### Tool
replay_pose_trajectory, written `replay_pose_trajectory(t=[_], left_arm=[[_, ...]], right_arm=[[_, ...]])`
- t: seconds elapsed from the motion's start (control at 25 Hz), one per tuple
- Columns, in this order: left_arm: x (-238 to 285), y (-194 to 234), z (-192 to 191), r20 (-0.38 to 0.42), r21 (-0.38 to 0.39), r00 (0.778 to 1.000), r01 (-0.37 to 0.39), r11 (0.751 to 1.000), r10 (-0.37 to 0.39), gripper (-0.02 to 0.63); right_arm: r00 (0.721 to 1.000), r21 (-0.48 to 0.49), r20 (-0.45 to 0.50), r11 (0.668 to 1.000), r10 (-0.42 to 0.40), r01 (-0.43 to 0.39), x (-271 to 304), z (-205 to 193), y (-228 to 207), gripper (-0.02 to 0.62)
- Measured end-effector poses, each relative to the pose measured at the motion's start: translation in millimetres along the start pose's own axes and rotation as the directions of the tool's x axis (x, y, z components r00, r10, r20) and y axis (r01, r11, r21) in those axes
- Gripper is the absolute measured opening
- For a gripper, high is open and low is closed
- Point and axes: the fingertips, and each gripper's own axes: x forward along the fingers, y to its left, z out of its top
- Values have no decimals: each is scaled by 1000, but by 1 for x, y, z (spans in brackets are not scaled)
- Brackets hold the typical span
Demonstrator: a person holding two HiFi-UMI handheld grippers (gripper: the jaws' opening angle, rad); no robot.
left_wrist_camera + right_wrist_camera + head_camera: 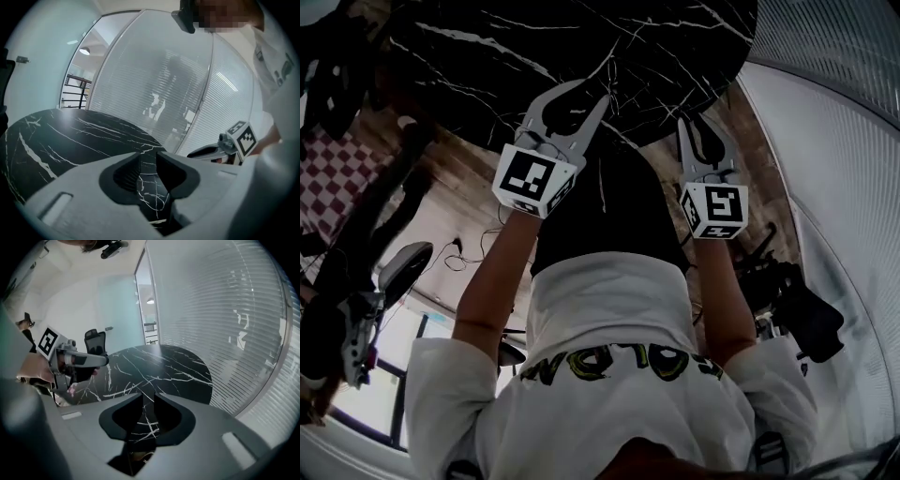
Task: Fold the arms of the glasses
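No glasses show in any view. A round black marble table with white veins lies ahead of both grippers, and its visible top is bare. My left gripper hovers at the table's near edge, jaws apart with only the table top seen between them. My right gripper hangs beside it to the right, also open and empty, pointing down over the table. The left gripper view shows the right gripper at the right, and the right gripper view shows the left gripper at the left.
A curved glass wall with blinds runs close behind and to the right of the table. An office chair stands past the table's far side. Another chair and a red-and-white checked surface are at the left on the wooden floor.
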Motion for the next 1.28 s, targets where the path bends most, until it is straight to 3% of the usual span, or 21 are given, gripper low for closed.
replay_pose_trajectory(t=[0.44, 0.68, 0.88, 1.28], left_arm=[[50, 39, -47, -36, -42, 999, 6, 999, -8, 121], [62, 64, -54, -87, 82, 994, -64, 995, 71, 120], [72, 73, -59, -111, 175, 986, -103, 979, 124, 104], [86, 65, -71, -182, 185, 976, -81, 979, 115, 103]], right_arm=[[976, -179, -168, 978, -137, 106, 38, -67, -37, 77], [960, -266, -228, 959, -164, 100, 47, -84, -41, 77], [956, -276, -244, 957, -163, 93, 52, -87, -39, 77], [957, -276, -241, 957, -159, 89, 59, -83, -40, 75]])
